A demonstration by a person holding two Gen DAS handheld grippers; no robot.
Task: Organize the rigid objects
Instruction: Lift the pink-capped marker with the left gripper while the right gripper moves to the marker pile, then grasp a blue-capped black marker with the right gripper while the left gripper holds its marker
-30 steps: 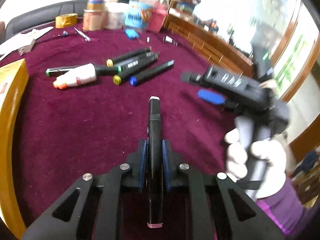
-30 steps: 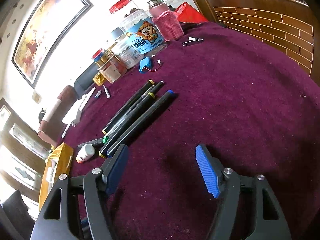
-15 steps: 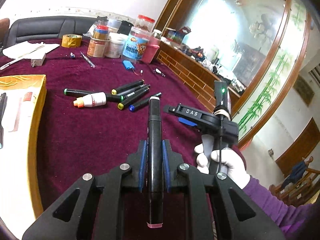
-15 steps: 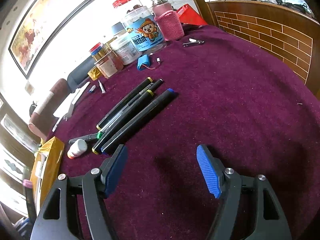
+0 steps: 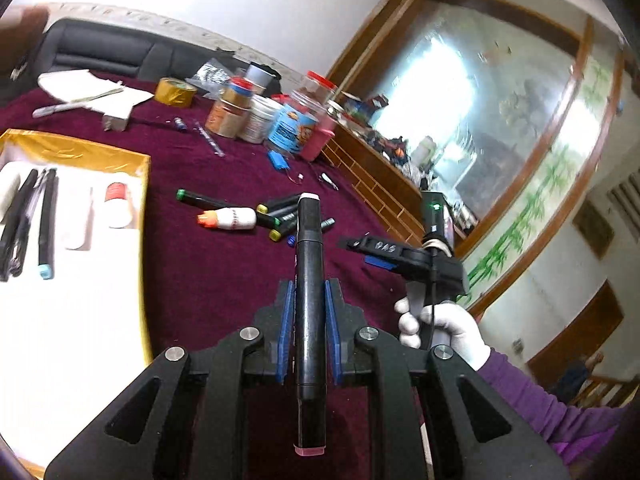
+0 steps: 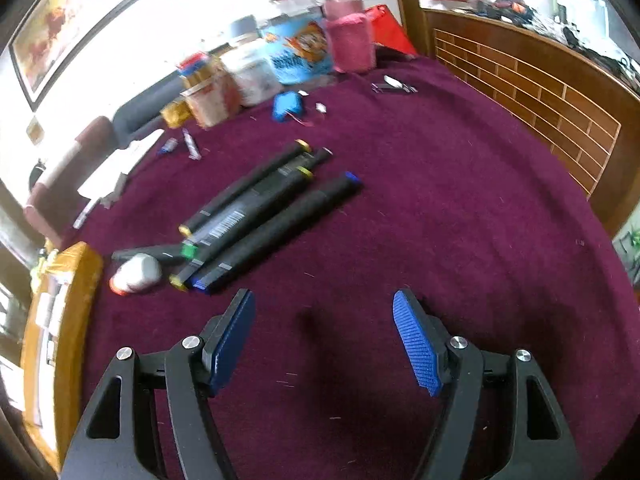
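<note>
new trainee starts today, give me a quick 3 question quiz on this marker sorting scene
1. True or false: the left gripper is shut on a black marker.
2. What is between the right gripper's pads?
A. a glue bottle
B. nothing
C. a blue-capped marker
3. Fill in: the box with a gold rim sits to the ___ of the loose markers in the left wrist view.

Key
1. True; its blue pads press both sides of the barrel.
2. B; the pads stand wide apart over bare cloth.
3. Left; pens already lie inside it.
</note>
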